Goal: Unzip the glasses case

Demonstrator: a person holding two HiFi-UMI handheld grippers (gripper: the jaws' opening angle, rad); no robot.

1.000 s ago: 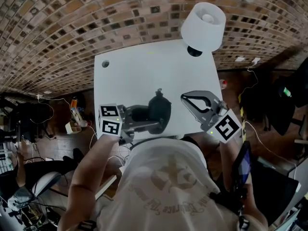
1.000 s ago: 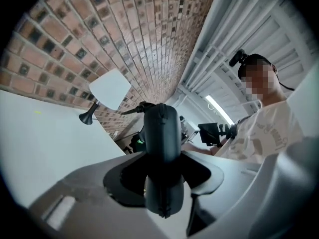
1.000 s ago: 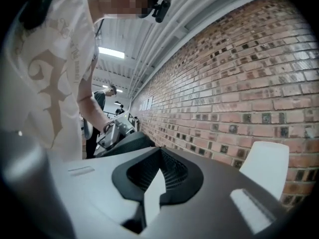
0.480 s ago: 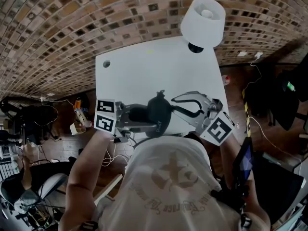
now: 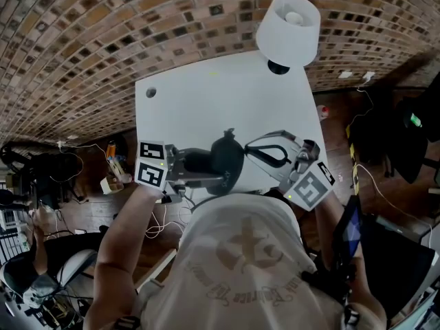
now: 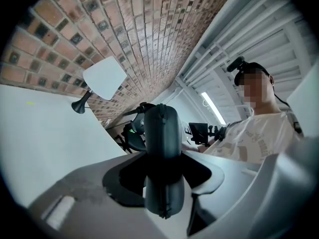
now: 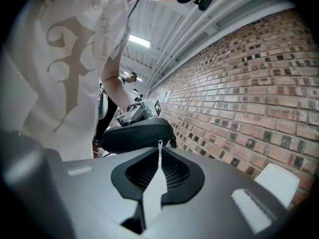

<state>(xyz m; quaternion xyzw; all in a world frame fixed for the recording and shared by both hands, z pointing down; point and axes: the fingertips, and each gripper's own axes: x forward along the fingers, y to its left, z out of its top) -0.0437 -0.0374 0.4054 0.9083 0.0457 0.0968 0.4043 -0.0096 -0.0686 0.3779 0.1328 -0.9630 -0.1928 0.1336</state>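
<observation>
The glasses case (image 5: 228, 158), dark and rounded, is held above the near edge of the white worktop (image 5: 206, 102), just in front of the person's chest. It is clamped by the left gripper (image 5: 218, 168), which is brought in from the left with its jaws pointing to the right and pressed flat against the two broad sides of the case. In the left gripper view the case is seen standing on edge between those jaws, with its zip seam running down the middle. The left marker cube (image 5: 152, 172) is carried at the worktop's left near corner, and the bare left forearm (image 5: 127, 239) is stretched forward and slightly inward behind it. The right gripper (image 5: 249, 148) is reached in from the right, its jaws aimed to the left at the case's right side. Its marker cube (image 5: 307, 188) is held lower, off the worktop's right near corner. In the right gripper view these jaws are drawn together to a thin line, and the small metal zipper pull (image 7: 159, 143) is pinched at their tips, right against the rim of the case. A white lamp (image 5: 289, 29) is seen at the far right corner of the worktop, with a brick wall (image 5: 103, 33) beyond it.
</observation>
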